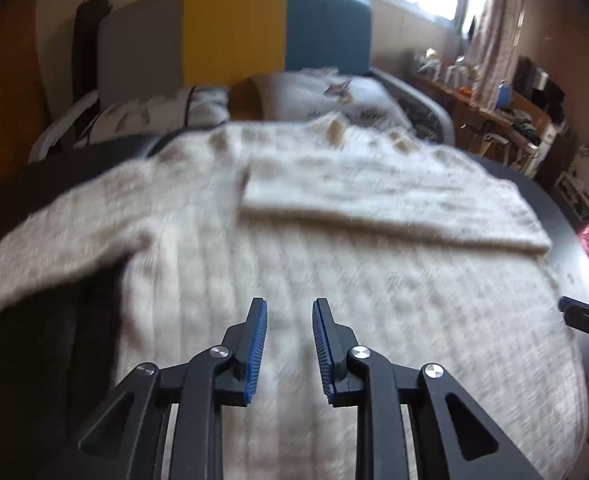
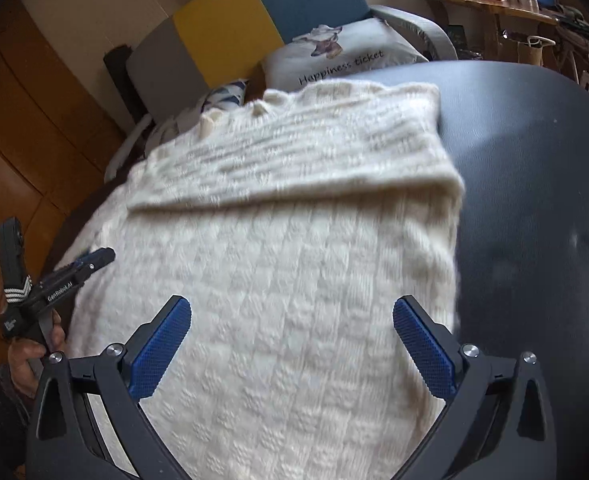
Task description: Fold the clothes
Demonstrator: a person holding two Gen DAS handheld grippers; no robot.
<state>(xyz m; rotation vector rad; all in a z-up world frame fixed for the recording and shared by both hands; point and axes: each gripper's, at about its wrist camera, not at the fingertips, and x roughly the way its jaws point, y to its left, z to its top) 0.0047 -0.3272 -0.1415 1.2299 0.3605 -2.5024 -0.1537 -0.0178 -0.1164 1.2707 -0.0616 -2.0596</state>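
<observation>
Motion blur smeared the knit of the cream sweater point(image 1: 334, 264) in the left wrist view, so its stitch pattern could not be read there, and its near hem ran off the bottom edge in both views. The dark table point(image 2: 534, 184) beneath was mostly covered by it. The right gripper point(image 1: 586, 320) showed only as a tip at the frame's right edge. Small items on the wooden shelf point(image 1: 494, 108) were too tiny to name, perhaps bottles.

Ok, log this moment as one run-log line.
stage: sleeve folded over | sweater: cream knit, flat on dark table | left gripper: empty, jaws apart | right gripper: empty, jaws wide
</observation>
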